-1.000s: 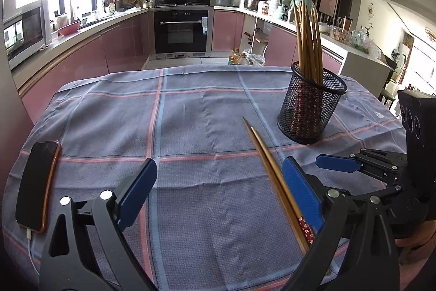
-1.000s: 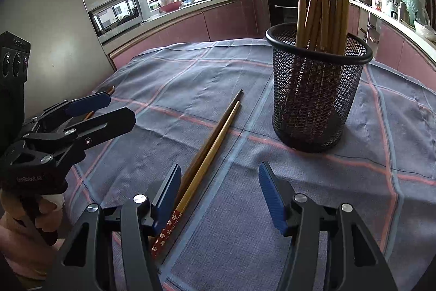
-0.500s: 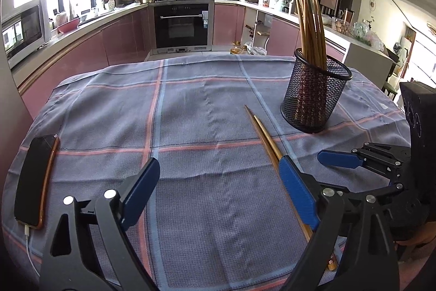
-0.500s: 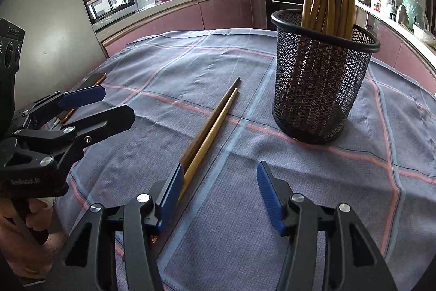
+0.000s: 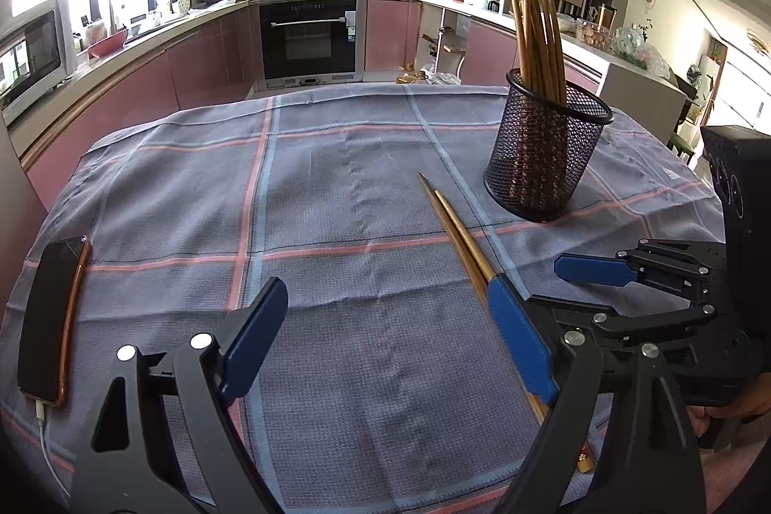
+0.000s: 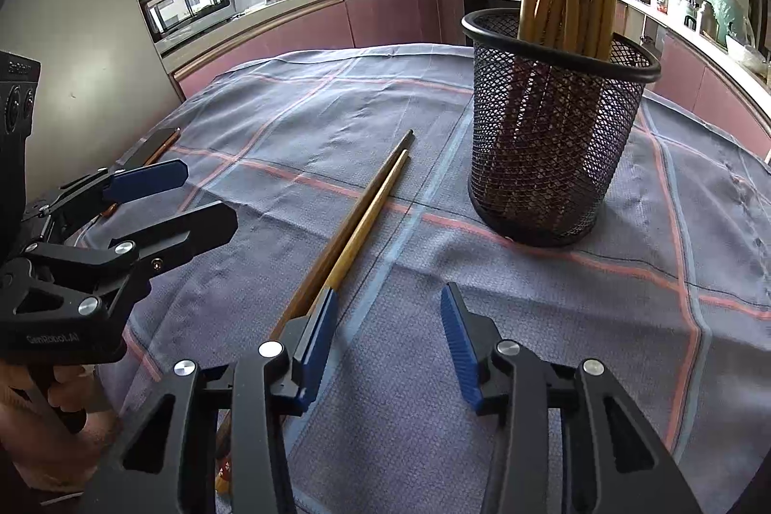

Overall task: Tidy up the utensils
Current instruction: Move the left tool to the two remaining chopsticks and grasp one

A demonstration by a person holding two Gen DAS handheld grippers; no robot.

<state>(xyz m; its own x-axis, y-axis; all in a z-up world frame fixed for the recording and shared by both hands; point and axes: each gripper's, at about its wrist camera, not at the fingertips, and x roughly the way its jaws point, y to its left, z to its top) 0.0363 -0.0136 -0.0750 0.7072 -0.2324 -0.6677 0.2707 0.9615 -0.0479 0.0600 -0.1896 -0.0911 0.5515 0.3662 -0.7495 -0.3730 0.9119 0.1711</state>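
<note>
Two wooden chopsticks (image 5: 455, 230) lie side by side on the checked grey tablecloth (image 5: 337, 186), tips pointing away; they also show in the right wrist view (image 6: 356, 225). A black mesh holder (image 5: 544, 157) with several chopsticks stands upright to their right, also in the right wrist view (image 6: 554, 128). My left gripper (image 5: 385, 336) is open and empty, its right finger over the chopsticks' near part. My right gripper (image 6: 388, 340) is open and empty, its left finger over the chopsticks. Each gripper shows in the other's view (image 5: 617, 273) (image 6: 168, 201).
A black phone (image 5: 50, 316) with a cable lies at the table's left edge, also in the right wrist view (image 6: 159, 140). Pink kitchen cabinets (image 5: 202, 51), an oven and a microwave stand beyond the table. The table's near edge is just below both grippers.
Both grippers have drawn back and risen a little toward the near edge. The chopsticks and holder have not moved. Both grippers stay open.
</note>
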